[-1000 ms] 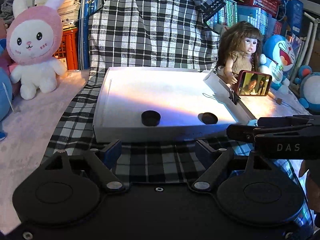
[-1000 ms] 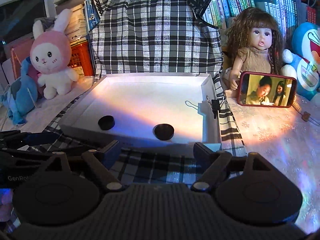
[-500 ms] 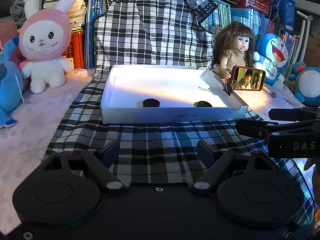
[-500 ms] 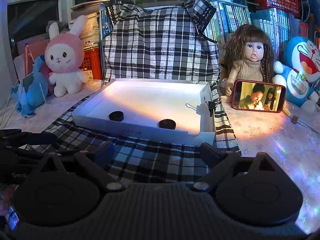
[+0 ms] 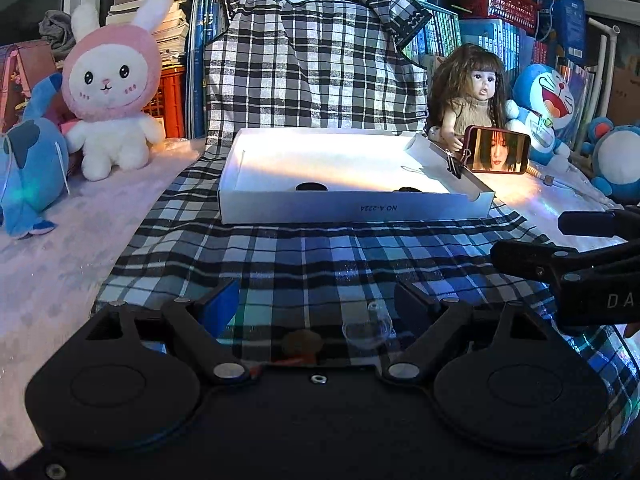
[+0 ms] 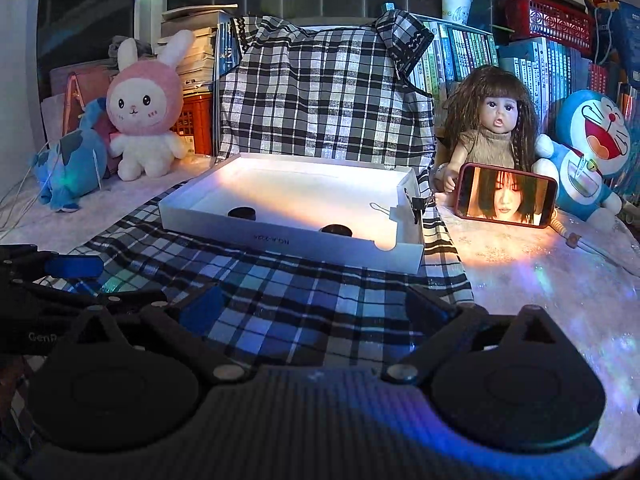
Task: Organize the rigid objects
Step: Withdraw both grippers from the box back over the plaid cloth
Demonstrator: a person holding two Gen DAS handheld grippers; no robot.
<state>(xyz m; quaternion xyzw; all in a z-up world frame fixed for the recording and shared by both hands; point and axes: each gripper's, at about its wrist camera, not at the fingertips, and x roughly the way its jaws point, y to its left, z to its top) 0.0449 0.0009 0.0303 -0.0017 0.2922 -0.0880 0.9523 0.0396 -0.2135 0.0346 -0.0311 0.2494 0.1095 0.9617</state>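
- Our left tool (image 5: 316,304) hangs spread over the checked cloth (image 5: 320,256), nothing between its fingers.
- Our right tool (image 6: 312,304) is spread wide as well; its jaws have just been opening, and only cloth shows between them.
- The white box (image 6: 280,242) sits on the cloth at twelve o'clock from both tools, well apart from them.
- Two small black round pieces lie inside it near the front wall: one (image 6: 241,213) toward ten o'clock, the other (image 6: 337,229) toward one o'clock in the right wrist view. They are apart from each other.
- We judge the sorting largely done, since both pieces already rest in the box and neither tool carries anything.
- Close under the left tool, at six o'clock, we see a brownish round thing (image 5: 302,342) and a clear one (image 5: 370,330) on the cloth; what they are we cannot tell. If rigid, they may be what is left.
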